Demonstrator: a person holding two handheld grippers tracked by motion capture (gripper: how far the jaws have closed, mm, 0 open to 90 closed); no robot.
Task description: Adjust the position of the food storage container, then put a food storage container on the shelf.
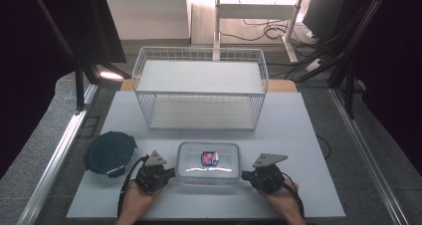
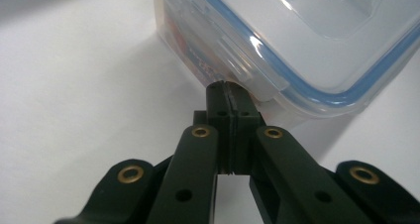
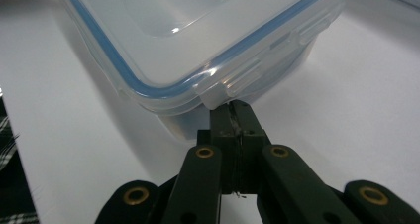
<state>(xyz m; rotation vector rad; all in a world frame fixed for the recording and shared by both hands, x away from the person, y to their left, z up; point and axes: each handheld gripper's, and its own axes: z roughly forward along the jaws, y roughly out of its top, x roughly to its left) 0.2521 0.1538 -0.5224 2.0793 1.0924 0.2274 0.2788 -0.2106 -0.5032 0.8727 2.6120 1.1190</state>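
A clear plastic box with a blue-edged lid lies flat and shut on the white table, something red and blue inside.

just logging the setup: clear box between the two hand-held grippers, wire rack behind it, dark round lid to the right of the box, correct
Not quite. The high view shows the dark round lid to the left of the clear box, beside the left hand-held gripper. The wire rack does stand behind the box.

The high view is dim and soft, its side edges near black, with bright window glare blown out far beyond both hand-held grippers. A white streak of glare crosses the clear container between them. In both gripper views the white tabletop is evenly lit; the nearest jaw links blur, and soft shadows lie under the container.
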